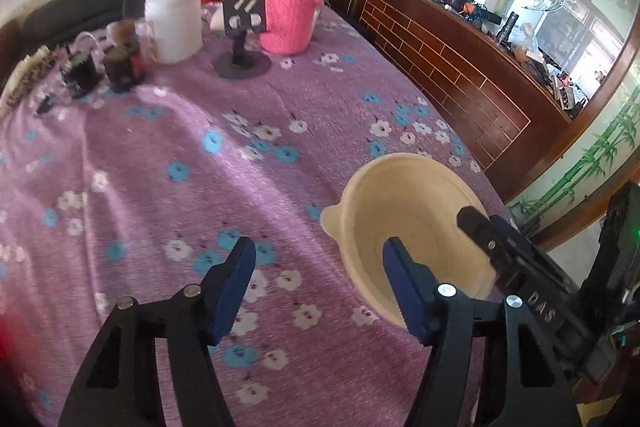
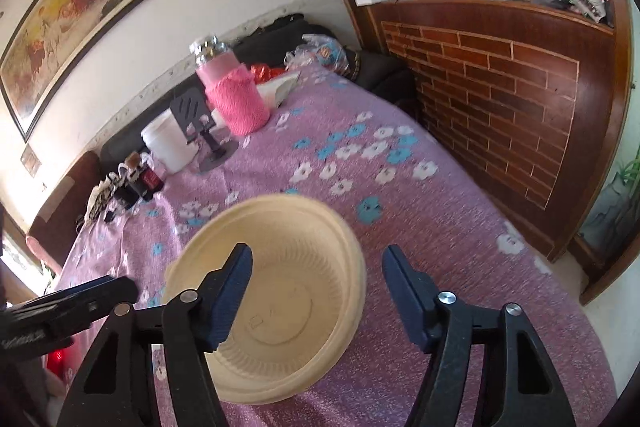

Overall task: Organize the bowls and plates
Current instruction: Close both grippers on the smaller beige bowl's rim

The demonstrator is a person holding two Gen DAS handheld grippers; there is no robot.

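Your cream bowl sits on the purple flowered bench, near its right edge by the brick-patterned wooden wall panel, well apart from the pink knitted jar and white tub along the far edge. The relation that counts — the bowl's right rim lies in the gap of your right tongs, the left finger inside the bowl and the other outside it; neither pad presses on the rim, so they stand open and hold nothing. Your left tongs are open too, over bare cloth, with the bowl just to their right and one pad crossing its near rim. The bowl is round, with a small lip tab toward the bench's middle. The right tongs look better placed for the grasp
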